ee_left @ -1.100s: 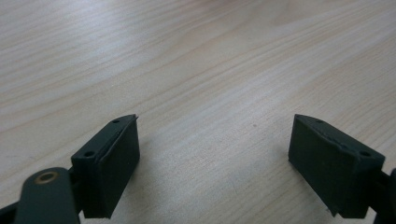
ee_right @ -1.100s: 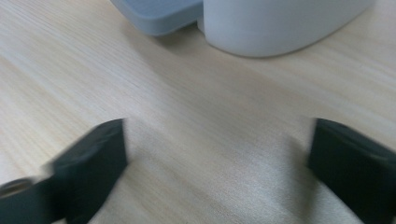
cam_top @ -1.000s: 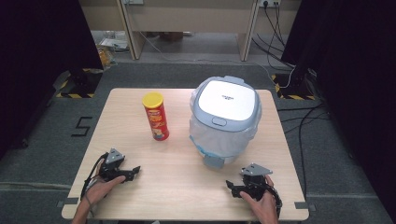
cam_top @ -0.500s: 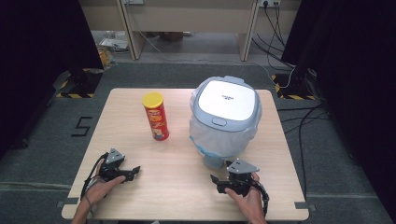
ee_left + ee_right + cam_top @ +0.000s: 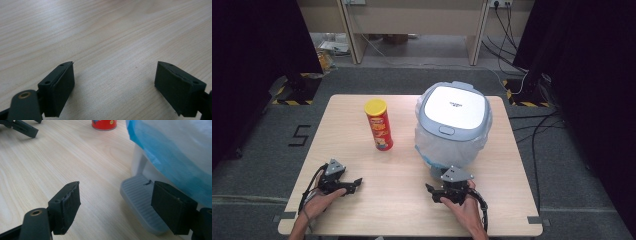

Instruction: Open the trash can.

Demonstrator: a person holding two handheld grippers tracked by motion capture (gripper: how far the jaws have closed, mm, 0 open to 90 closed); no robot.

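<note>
Jaws of the right gripper (image 5: 435, 192) stand spread wide, holding nothing, just in front of the grey ribbed foot pedal (image 5: 140, 200) of the white lidded bin (image 5: 455, 120) lined with a blue-tinted plastic bag. Left of that bin, well apart, the left gripper (image 5: 355, 183) rests on the pale wooden table (image 5: 392, 210), jaws likewise released. A red cylindrical crisp can with a yellow lid (image 5: 379, 124) stands upright just left of the bin.

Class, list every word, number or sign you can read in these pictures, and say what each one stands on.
"5": dark figure on the grey floor, left of the table.
Small dark print on the bin lid: too small to read.
Label on the red chips can: blurred, not readable.
Yellow and black hazard stripes on the floor: a sign, no words.
</note>
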